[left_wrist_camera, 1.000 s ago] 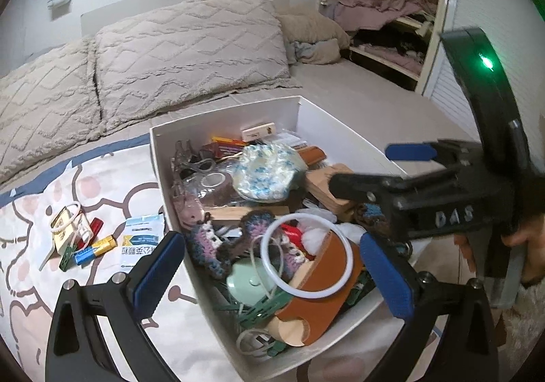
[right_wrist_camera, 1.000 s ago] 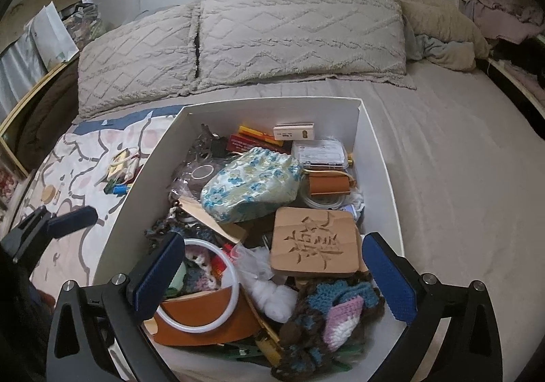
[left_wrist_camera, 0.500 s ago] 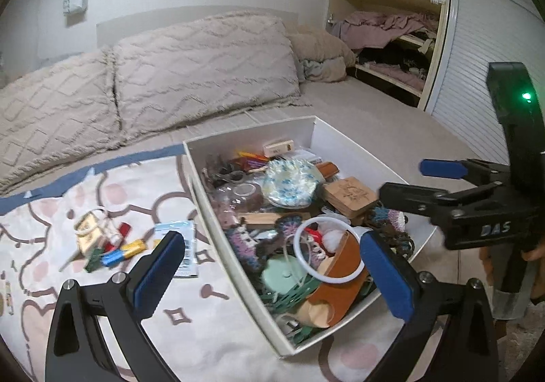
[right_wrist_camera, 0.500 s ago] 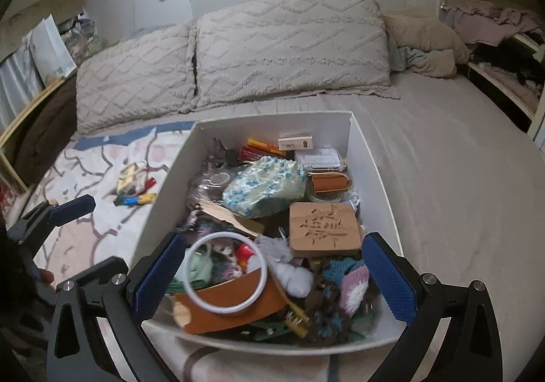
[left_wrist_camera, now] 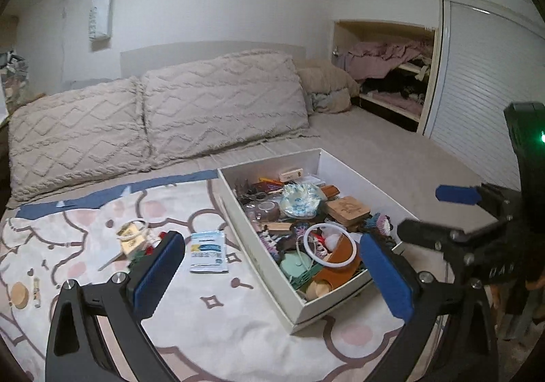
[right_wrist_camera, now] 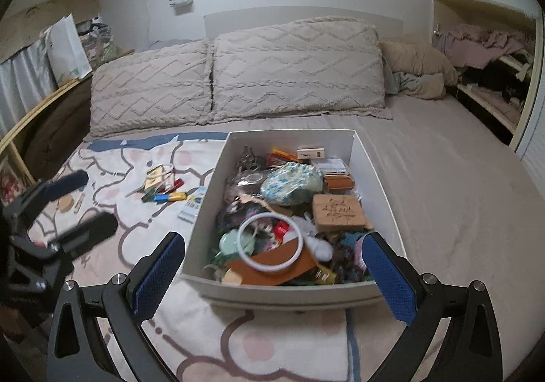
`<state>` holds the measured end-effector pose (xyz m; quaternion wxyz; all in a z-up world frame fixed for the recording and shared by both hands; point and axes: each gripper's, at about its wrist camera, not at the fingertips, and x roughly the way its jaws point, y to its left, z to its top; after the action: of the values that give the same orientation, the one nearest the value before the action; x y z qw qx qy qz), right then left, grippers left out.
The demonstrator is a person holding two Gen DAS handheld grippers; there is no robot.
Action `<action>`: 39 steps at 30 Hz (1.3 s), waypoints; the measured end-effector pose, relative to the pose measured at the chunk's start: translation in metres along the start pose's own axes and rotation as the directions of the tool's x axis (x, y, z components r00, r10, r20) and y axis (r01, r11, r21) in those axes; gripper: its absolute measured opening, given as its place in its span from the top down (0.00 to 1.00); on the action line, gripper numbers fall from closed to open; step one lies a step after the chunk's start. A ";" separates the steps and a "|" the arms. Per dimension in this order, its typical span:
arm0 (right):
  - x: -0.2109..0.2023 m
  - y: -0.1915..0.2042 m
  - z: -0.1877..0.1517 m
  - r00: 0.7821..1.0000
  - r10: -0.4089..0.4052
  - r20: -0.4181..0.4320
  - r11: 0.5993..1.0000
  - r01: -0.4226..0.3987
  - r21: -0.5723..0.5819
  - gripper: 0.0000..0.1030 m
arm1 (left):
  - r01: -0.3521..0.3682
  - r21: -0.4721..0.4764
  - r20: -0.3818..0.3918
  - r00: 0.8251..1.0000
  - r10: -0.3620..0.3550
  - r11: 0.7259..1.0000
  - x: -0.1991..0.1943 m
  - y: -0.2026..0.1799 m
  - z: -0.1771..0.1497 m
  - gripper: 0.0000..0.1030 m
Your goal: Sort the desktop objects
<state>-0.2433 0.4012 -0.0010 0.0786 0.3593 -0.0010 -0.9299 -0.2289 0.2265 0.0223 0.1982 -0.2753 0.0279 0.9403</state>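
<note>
Bedroom light is dim; a patterned sheet (left_wrist_camera: pixel 238 331) covers the near half of the bed (right_wrist_camera: pixel 442 184), with two pillows (left_wrist_camera: pixel 218 109) at 12 o'clock. On the sheet sits a white box (right_wrist_camera: pixel 293 293) heaped with odds and ends: a white ring (right_wrist_camera: pixel 270 242) on a brown flap, a wooden coaster (right_wrist_camera: pixel 337 213), a floral pouch (right_wrist_camera: pixel 293 182), crochet pieces. Outside it, at 9 o'clock from the box, lie a packet (left_wrist_camera: pixel 207 252), a few coloured clips (right_wrist_camera: pixel 167 195) and a small tag bundle, the start of a sorted pile, I judge. Both grippers hang above the bed, jaws spread wide and holding nothing: the left gripper (left_wrist_camera: pixel 272 274) frames the packet and the box's near left corner, the right gripper (right_wrist_camera: pixel 272 276) frames the box's near wall. The ring lies just beyond the right jaws, toward 12 o'clock, roughly centred between them; the coaster sits at about 1 o'clock. The likely step is picking the next item from the box. To do it well, take the topmost loose thing, come down steeply, close on the ring's rim, not the tangle beneath, and lift slowly. Blur at the near rim leaves its bottom layer unclear.
</note>
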 end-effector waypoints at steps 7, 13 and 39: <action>-0.028 0.029 -0.020 0.999 -0.010 0.033 1.000 0.010 -0.001 0.00 | -0.028 0.015 0.039 0.999 0.027 1.000 -0.041 0.006 -0.011 0.00; -0.046 0.047 -0.035 0.999 -0.007 0.049 1.000 0.006 0.013 0.00 | -0.036 0.001 0.048 0.998 0.035 0.999 -0.072 0.015 -0.027 0.00; -0.111 0.098 -0.102 0.987 -0.101 0.125 0.995 0.102 -0.001 0.00 | -0.033 -0.053 0.026 0.999 0.034 0.998 -0.140 0.033 -0.091 0.00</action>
<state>-0.0799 0.3263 0.0028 0.0323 0.2998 0.0159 -0.9533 -0.0876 0.1313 0.0175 0.1756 -0.2675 0.0049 0.9474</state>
